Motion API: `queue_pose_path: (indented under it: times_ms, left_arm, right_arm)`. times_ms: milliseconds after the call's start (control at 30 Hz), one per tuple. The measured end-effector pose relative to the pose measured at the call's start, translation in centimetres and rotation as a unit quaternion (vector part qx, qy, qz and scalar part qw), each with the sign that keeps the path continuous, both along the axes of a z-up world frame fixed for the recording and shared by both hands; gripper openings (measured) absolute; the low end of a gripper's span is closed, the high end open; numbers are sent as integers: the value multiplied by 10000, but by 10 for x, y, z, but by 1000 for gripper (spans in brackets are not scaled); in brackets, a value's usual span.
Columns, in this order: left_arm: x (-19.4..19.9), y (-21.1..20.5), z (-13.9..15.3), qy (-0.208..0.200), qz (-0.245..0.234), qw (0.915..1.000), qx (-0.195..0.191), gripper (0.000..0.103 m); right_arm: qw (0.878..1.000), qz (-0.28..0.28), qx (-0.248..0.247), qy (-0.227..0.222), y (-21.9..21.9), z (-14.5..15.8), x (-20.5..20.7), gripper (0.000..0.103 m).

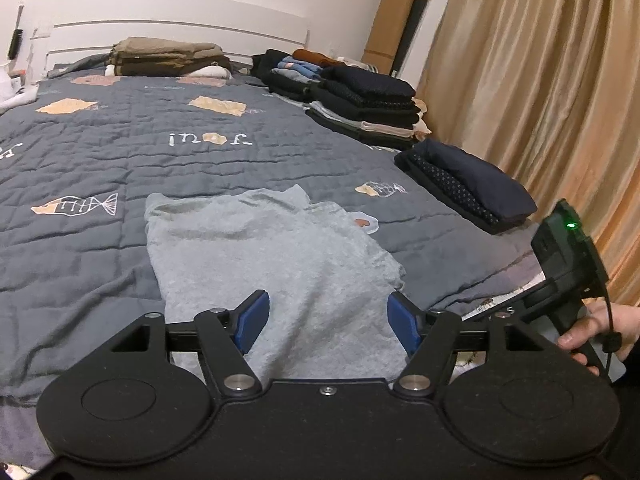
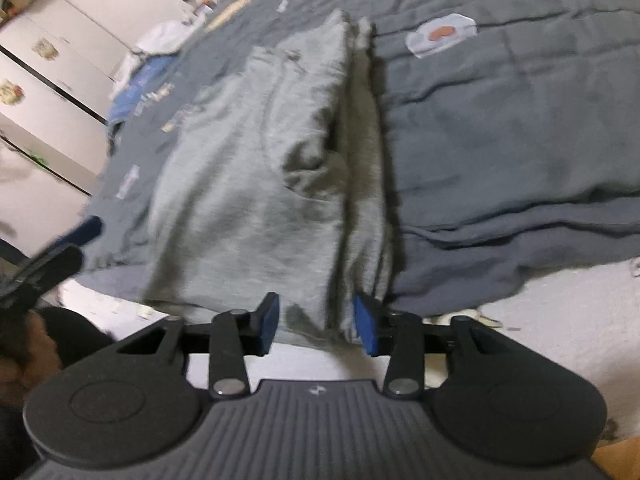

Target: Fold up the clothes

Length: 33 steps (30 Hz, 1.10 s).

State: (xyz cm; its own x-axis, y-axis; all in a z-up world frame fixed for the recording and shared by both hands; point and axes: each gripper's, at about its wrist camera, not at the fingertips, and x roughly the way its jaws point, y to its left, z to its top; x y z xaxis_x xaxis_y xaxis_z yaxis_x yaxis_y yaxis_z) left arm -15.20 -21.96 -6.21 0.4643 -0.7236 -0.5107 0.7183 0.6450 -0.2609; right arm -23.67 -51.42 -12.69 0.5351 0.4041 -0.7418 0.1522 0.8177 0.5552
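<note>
We see a grey garment [image 1: 276, 256] lying partly folded lengthwise at the near edge of the bed [image 1: 120, 128], folded stacks [image 1: 372, 100] beyond, both our left gripper [image 1: 326, 322] and right gripper [image 2: 316, 322] spread wide, holding nothing.

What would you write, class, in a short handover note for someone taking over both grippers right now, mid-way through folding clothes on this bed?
Left gripper: open, empty, over the near end of the grey garment.
Right gripper: open, empty, at the garment's near edge where it overhangs the bed.
Done: garment lies lengthwise on the quilt, sides apparently folded in; folded stacks sit along the far side.
Left: fold the garment across, then add it to a stack.
</note>
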Motion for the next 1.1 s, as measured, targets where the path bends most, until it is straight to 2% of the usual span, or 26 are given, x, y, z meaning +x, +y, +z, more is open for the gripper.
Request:
queue_pose_path:
  times_ms: [67, 100, 167, 200, 233, 267, 300, 333, 500, 600, 667, 733, 800, 900, 967, 1067, 1100]
  left_arm:
    - [1, 1, 0, 7, 24, 10000, -16, 66]
    - [1, 1, 1, 0, 31, 10000, -19, 66]
    - [0, 1, 1, -19, 26, 10000, -10, 66]
    - [0, 1, 1, -32, 20, 10000, 2, 66]
    - [-1, 0, 1, -47, 21, 10000, 18, 66]
    - [-1, 0, 1, -60, 27, 10000, 34, 66]
    - [-1, 0, 1, -65, 36, 10000, 46, 66]
    - [0, 1, 1, -63, 52, 10000, 46, 66]
    - [2, 4, 2, -33, 143, 9999, 9, 66]
    - [4, 3, 2, -20, 150, 9999, 31, 66]
    - [4, 2, 2, -26, 117, 9999, 70, 66]
    - [3, 1, 1, -39, 96, 9999, 112, 66]
    - [3, 2, 1, -47, 120, 9998, 131, 66]
    - [5, 2, 1, -9, 181, 9998, 117, 66]
    - [6, 2, 1, 11, 181, 9998, 119, 66]
    - [5, 2, 1, -5, 163, 9998, 137, 66]
    - [5, 2, 1, -10, 156, 9998, 143, 66]
  right_arm:
    - [10000, -34, 3, 18, 1, -2, 1, 40]
    - [10000, -51, 5, 27, 1, -3, 2, 43]
    - [10000, -85, 8, 45, 2, -6, 3, 42]
    - [10000, -83, -16, -1, 2, -4, 2, 37]
    - [9999, -70, -53, -79, 3, -1, 1, 21]
    - [9998, -56, -90, -156, 4, 1, -1, 12]
    - [9998, -90, -53, -194, 2, 4, -3, 6]
    - [9997, -152, 26, -211, 0, 6, -4, 6]
    - [9988, -172, -4, -449, -4, 29, -17, 5]
    - [9982, -167, -196, -546, -8, 41, -23, 5]
    - [9976, -65, -548, -426, -5, 39, -20, 6]
    - [9934, -62, -1143, -82, -2, 30, -12, 7]
    - [9894, -150, -1438, 146, -6, 23, -11, 7]
    - [9944, -203, -1033, -1, -13, 24, -18, 8]
    - [9972, -146, -691, -256, -13, 30, -21, 10]
    - [9983, -58, -436, -385, -10, 32, -20, 20]
    - [9983, -45, -469, -336, -9, 30, -18, 28]
